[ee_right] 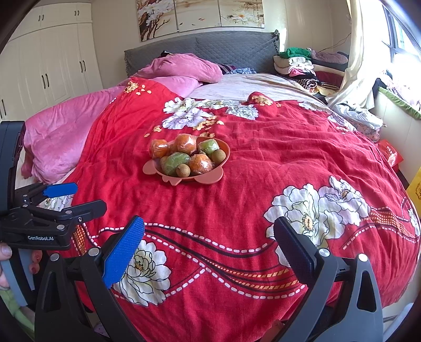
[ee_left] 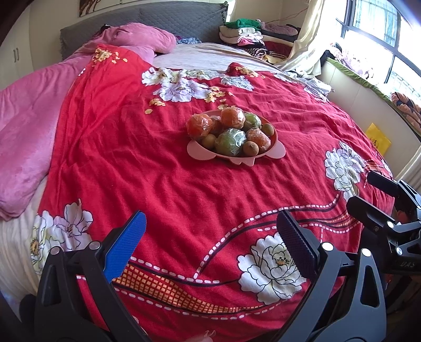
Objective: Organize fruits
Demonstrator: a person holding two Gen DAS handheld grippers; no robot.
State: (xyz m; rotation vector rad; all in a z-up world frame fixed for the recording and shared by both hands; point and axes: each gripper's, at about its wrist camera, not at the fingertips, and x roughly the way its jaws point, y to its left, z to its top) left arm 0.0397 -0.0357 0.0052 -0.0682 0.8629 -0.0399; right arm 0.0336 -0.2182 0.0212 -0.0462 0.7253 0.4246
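A pink plate (ee_left: 200, 154) with scalloped feet sits mid-bed on the red floral quilt (ee_left: 158, 171). It holds wrapped orange fruits (ee_left: 231, 117), wrapped green fruits (ee_left: 230, 143) and small brown fruits (ee_left: 250, 148). My left gripper (ee_left: 211, 223) is open and empty, over the quilt well short of the plate. In the right wrist view the plate (ee_right: 154, 168) with its fruits (ee_right: 201, 163) lies ahead to the left. My right gripper (ee_right: 209, 231) is open and empty, also well short of it. Each gripper shows at the edge of the other's view, the left one (ee_right: 76, 197) and the right one (ee_left: 368, 192).
A pink blanket (ee_left: 31, 136) is bunched at the bed's left and head. Folded clothes (ee_left: 244, 34) are stacked at the far right by the grey headboard (ee_left: 158, 18). A window ledge (ee_left: 368, 86) runs along the right. White wardrobes (ee_right: 47, 65) stand at the left.
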